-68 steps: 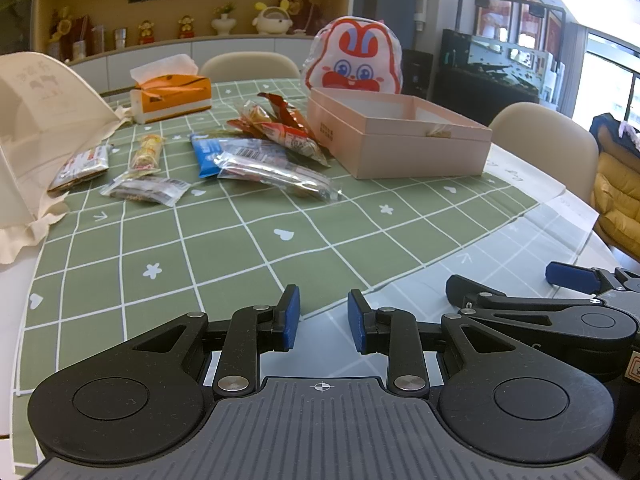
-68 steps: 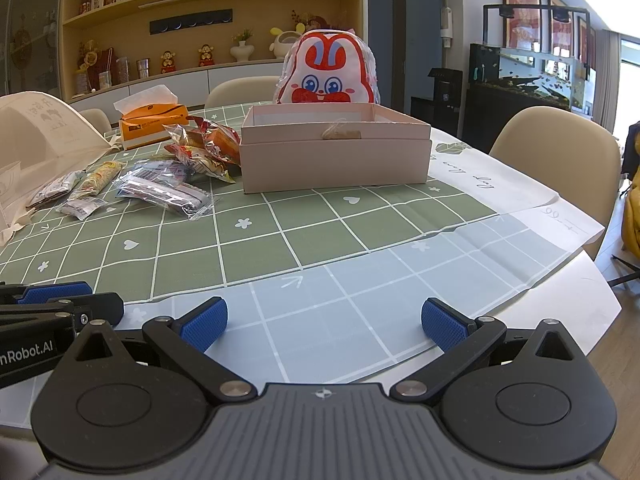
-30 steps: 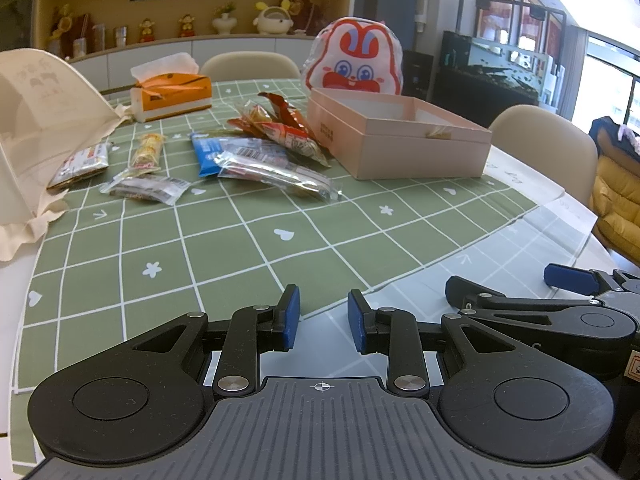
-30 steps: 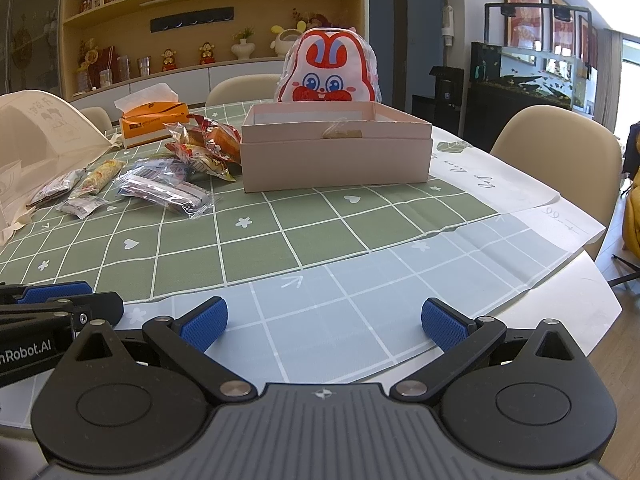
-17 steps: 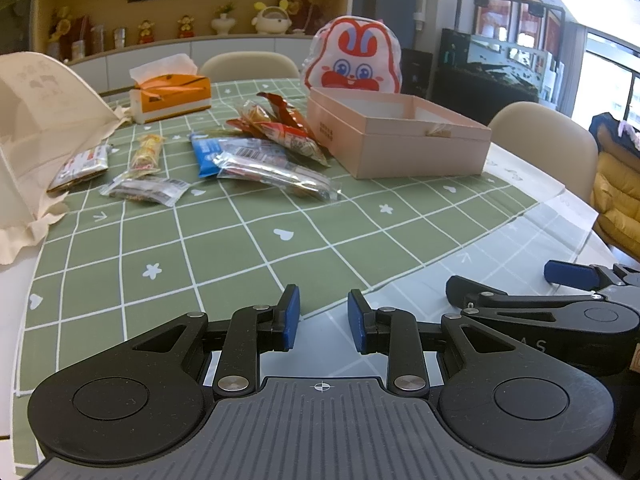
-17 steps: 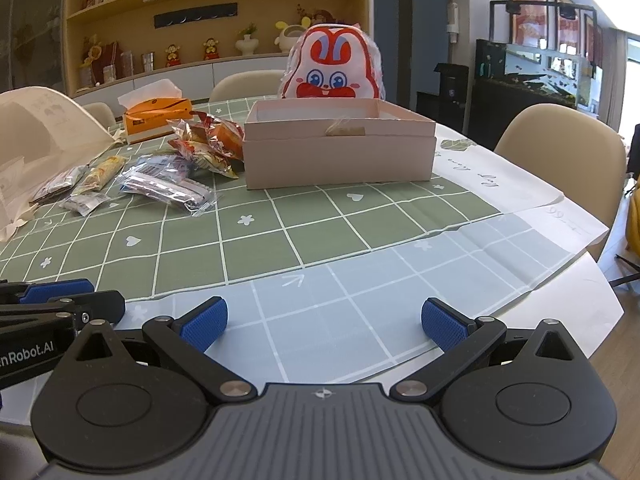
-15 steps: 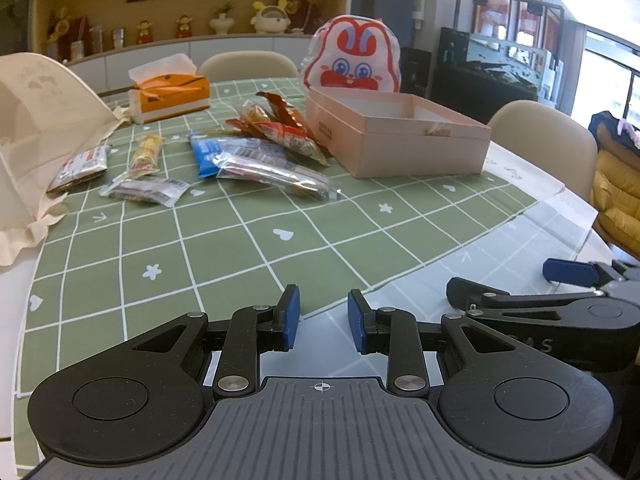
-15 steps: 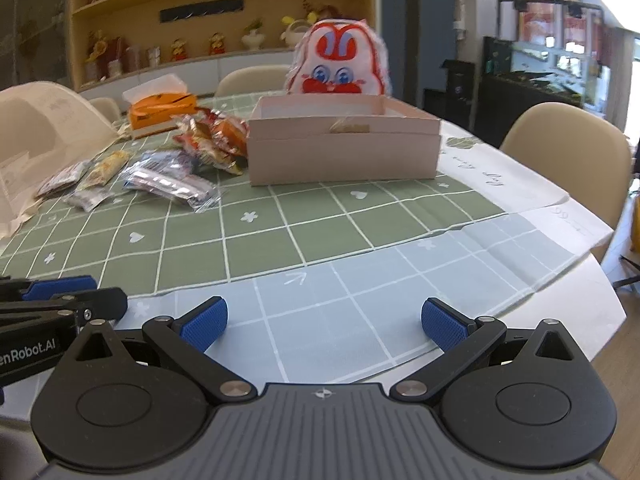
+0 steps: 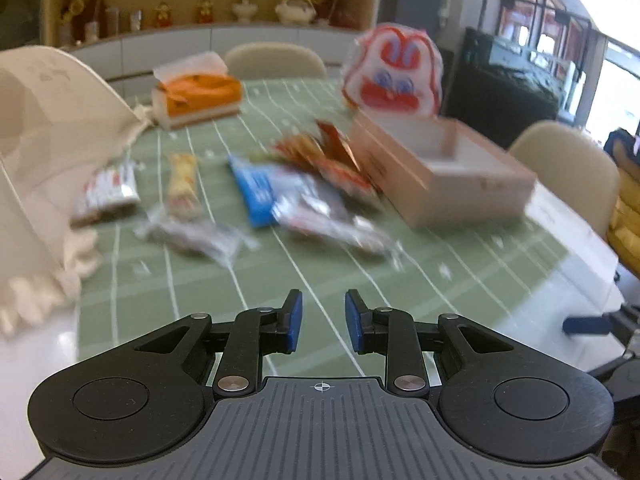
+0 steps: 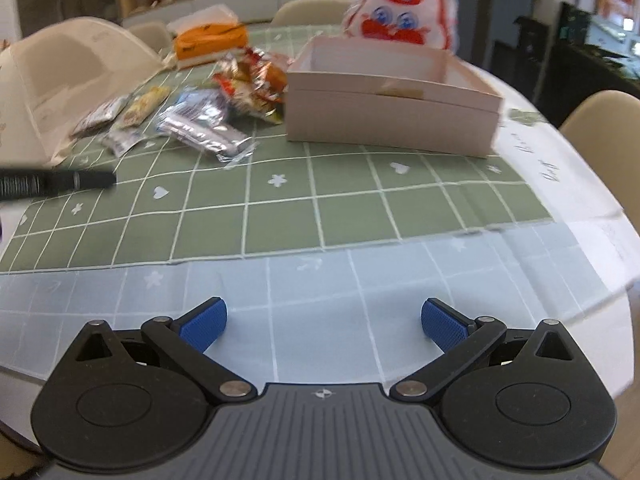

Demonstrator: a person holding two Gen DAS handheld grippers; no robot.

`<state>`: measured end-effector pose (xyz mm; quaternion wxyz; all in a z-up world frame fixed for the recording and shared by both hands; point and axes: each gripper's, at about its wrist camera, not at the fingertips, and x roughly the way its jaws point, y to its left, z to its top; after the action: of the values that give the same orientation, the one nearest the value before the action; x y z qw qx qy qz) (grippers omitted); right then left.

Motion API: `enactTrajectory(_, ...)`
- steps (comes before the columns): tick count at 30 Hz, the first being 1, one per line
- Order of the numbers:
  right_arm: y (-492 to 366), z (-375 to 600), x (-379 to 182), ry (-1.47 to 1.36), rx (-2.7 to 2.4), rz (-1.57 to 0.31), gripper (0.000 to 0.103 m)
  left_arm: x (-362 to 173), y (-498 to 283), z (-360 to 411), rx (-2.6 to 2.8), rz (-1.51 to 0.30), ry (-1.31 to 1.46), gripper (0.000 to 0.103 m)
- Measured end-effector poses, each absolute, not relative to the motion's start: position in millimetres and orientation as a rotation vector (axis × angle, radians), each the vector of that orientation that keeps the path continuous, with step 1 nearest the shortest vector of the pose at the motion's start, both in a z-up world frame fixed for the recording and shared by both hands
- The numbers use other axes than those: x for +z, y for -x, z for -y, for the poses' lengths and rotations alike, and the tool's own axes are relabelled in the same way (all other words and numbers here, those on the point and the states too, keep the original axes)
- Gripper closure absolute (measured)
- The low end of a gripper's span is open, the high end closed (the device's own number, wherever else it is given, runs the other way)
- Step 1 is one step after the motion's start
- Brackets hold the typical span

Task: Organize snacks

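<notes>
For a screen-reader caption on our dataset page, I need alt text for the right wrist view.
The open right gripper hovers empty over the pale blue edge of a checked tablecloth. Farther off, an open pink box sits beside a pile of wrapped snacks, with a rabbit-faced bag behind it and an orange tissue box beyond.
</notes>
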<state>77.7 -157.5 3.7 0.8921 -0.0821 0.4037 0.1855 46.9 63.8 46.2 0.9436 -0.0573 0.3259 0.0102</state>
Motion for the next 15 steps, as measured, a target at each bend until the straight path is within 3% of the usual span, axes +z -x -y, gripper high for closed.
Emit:
enactTrajectory(8, -122, 91, 33, 0.2, 0.312, -0.697, 0.003, 50, -71, -154, -0.085, -0.683, 0.313, 0.074)
enactTrajectory(15, -161, 1, 48, 0.132, 0.517, -0.686, 0.004, 57, -77, -241, 0.196, -0.59, 0.451, 0.077)
